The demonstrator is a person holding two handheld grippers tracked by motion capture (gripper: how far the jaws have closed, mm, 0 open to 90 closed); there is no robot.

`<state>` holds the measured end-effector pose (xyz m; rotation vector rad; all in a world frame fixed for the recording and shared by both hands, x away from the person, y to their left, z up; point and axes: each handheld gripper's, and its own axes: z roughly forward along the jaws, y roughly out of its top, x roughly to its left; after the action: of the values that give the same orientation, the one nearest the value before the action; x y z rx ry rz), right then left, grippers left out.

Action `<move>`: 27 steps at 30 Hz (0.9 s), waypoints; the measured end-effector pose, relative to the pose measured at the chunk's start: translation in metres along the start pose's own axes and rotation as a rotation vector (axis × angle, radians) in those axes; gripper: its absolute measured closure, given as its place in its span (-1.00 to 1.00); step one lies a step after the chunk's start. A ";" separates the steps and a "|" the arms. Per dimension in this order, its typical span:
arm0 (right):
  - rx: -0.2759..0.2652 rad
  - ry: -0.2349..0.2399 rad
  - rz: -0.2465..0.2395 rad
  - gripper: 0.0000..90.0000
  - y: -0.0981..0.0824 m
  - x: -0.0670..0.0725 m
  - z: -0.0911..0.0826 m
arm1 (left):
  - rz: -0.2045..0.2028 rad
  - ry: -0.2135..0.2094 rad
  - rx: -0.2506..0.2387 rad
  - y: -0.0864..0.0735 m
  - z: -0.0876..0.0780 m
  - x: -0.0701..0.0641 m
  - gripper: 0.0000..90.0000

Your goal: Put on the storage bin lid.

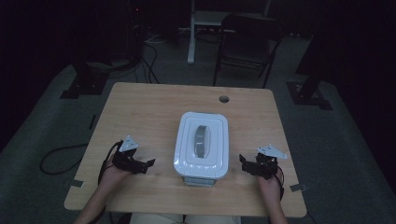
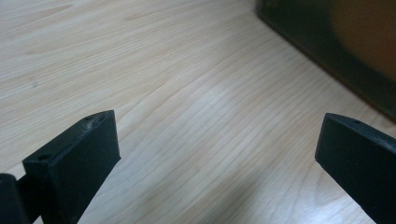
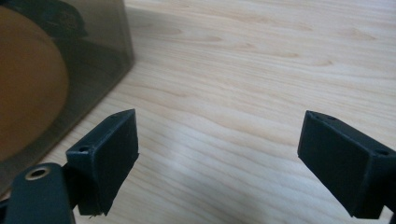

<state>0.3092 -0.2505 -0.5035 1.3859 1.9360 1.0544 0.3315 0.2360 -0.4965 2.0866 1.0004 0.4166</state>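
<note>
- Two hand-held grippers, both with jaws spread, nothing between them.
- Left hand-held gripper (image 1: 150, 163) low over the table (image 1: 140, 112), just left of the container (image 1: 202, 145).
- Right hand-held gripper (image 1: 243, 161) just right of it, not touching.
- Container sits mid-table near the front edge, white lid (image 1: 187, 140) on, grey handle (image 1: 202, 139) on top.
- Smoky translucent wall (image 3: 93, 70), something orange (image 3: 28, 84) inside.
</note>
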 end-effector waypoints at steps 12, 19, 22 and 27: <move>0.012 -0.106 0.033 -0.73 -0.012 -0.021 -0.012 | -0.074 0.095 0.022 -0.023 -0.020 0.019 -0.99; 0.039 -0.168 0.078 -0.73 -0.017 -0.037 -0.018 | -0.173 0.159 0.017 -0.041 -0.038 0.036 -0.99; 0.048 -0.177 0.087 -0.73 -0.019 -0.044 -0.021 | -0.212 0.187 0.023 -0.048 -0.044 0.042 -0.99; 0.076 -0.193 0.115 -0.73 -0.024 -0.054 -0.022 | -0.246 0.234 0.048 -0.057 -0.052 0.048 -0.99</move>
<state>0.2975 -0.3119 -0.5123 1.5956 1.7902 0.8703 0.3031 0.3213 -0.5077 1.9553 1.3985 0.5220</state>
